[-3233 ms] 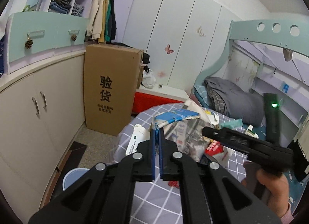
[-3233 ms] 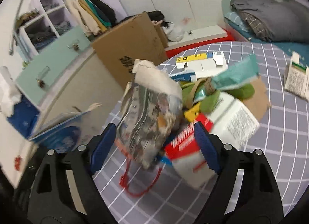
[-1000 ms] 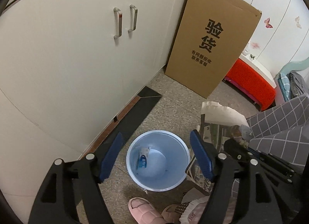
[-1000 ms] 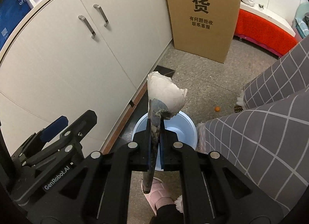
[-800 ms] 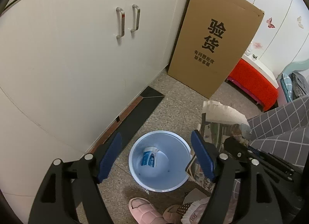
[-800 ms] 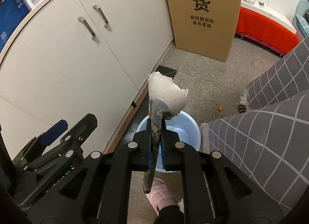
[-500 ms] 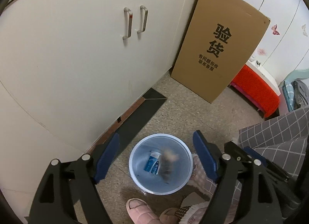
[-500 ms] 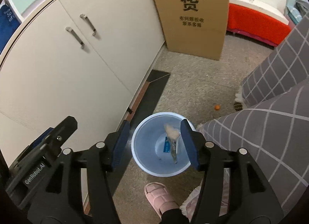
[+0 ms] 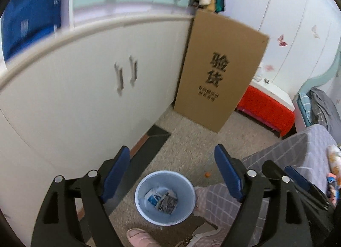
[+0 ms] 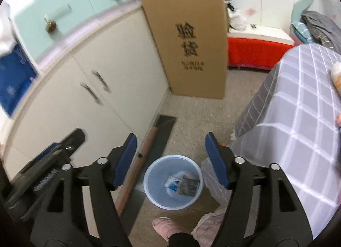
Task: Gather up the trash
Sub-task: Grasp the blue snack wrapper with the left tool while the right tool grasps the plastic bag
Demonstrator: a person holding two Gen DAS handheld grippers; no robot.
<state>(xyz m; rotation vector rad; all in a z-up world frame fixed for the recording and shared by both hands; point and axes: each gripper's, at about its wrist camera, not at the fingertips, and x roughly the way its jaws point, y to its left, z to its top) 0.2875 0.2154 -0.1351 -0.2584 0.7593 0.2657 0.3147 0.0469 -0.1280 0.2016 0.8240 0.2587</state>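
A light blue trash bin [image 9: 140, 202] stands on the floor below both grippers; it also shows in the right wrist view [image 10: 152, 191]. Inside lie a blue-and-white package [image 9: 152, 199] and a folded newspaper [image 9: 168, 201], seen too in the right wrist view as package [image 10: 172, 183] and newspaper [image 10: 188, 185]. My left gripper [image 9: 171, 166] is open and empty above the bin. My right gripper [image 10: 170, 153] is open and empty above the bin. The left gripper's body [image 10: 42, 161] shows at the left of the right wrist view.
White cabinets [image 9: 74, 89] run along the left. A tall cardboard box [image 9: 217, 76] leans against them. A red bench [image 9: 266, 108] stands behind. A table with a grey checked cloth [image 10: 298, 119] is at the right. A pink slipper [image 10: 166, 228] is beside the bin.
My right gripper opened and the newspaper dropped into the bin, beside the package the left gripper let fall earlier. Both grippers have risen and tilted up.
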